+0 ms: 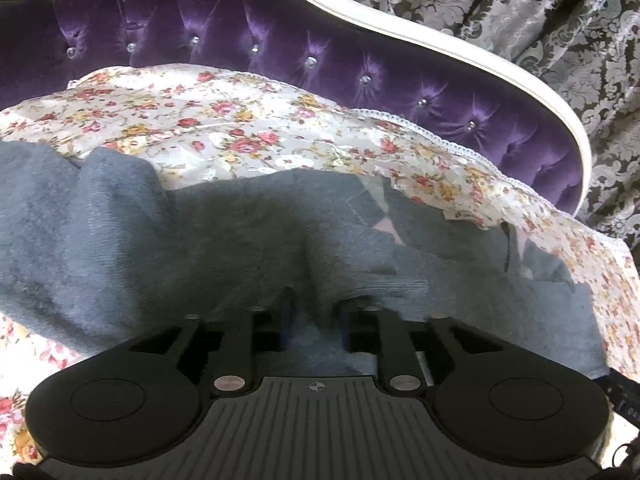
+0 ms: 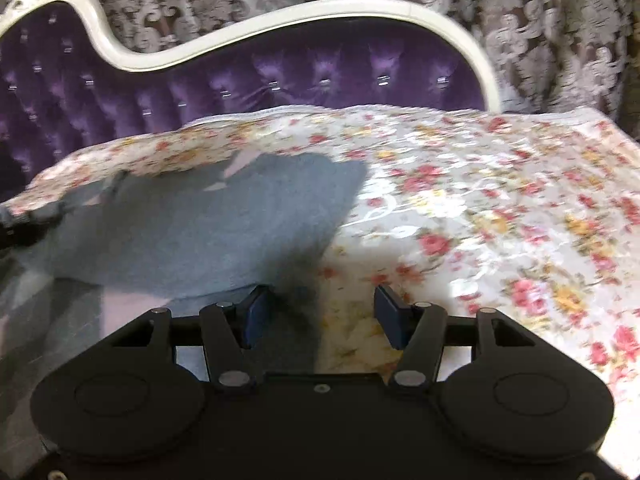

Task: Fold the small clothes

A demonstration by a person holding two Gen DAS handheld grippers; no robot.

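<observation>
A small grey knit garment (image 1: 224, 236) lies rumpled on a floral bedspread (image 1: 240, 120). My left gripper (image 1: 314, 300) is shut on the garment's near edge, and the cloth drapes over the fingers and hides their tips. In the right wrist view the same grey garment (image 2: 208, 224) lies at the left. My right gripper (image 2: 320, 312) is open and empty, its blue pads (image 2: 256, 316) just past the garment's right edge, over the floral bedspread (image 2: 480, 220).
A purple tufted headboard (image 1: 240, 28) with a white frame runs along the back, also in the right wrist view (image 2: 280, 76). Grey damask curtains (image 1: 520, 12) hang behind it. The bedspread's lace edge (image 1: 460, 148) drops off at the right.
</observation>
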